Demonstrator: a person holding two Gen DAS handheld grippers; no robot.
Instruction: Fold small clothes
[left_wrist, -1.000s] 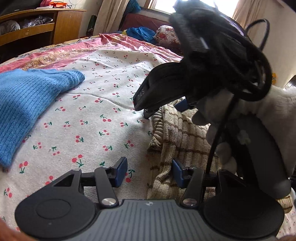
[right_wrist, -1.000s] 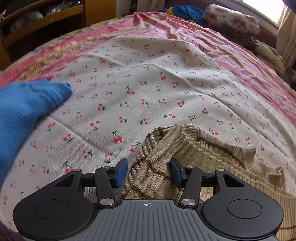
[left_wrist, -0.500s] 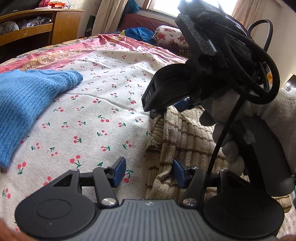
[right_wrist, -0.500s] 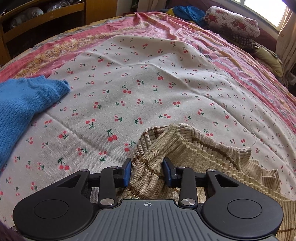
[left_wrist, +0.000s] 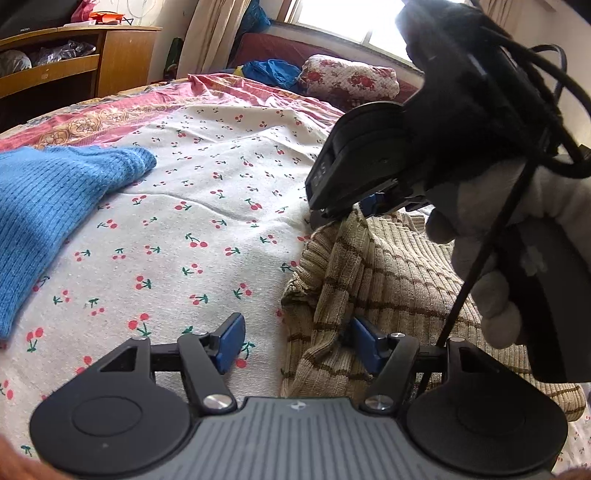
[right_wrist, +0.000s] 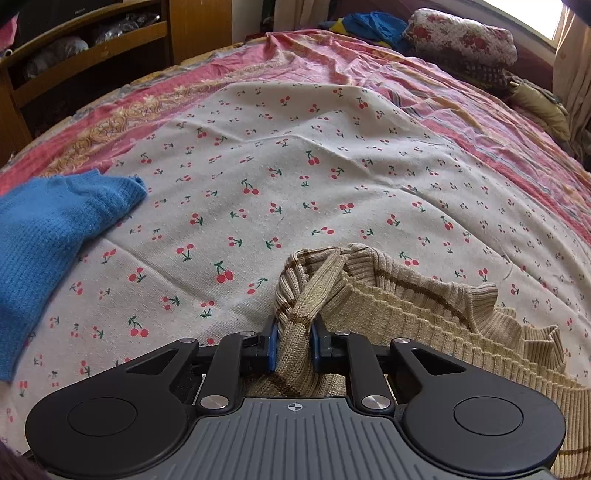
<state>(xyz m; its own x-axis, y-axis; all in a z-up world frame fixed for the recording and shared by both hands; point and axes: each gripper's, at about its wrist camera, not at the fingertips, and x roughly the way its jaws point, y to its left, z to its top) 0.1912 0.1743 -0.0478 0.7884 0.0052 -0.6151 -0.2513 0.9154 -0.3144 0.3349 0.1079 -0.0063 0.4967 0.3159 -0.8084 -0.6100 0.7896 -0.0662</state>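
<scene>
The blue knit garment (left_wrist: 48, 218) lies flat at the left of the cherry-print sheet (left_wrist: 207, 206), well apart from the work area. The left gripper (left_wrist: 295, 341) is wide and opening; its left pad rests over bare sheet and its right pad sits at the edge of the beige striped sweater (left_wrist: 388, 291), gripping nothing. The sweater lies bunched at the right of the sheet. The right gripper (right_wrist: 293, 349) is narrow and closing, with a twisted fold of the sweater's edge between its pads. Risk: the pinched fold is thick ribbed knit, so a shallow bite may slip during a lift. Risk: an unsupported left edge may drag and skew the fold.
</scene>
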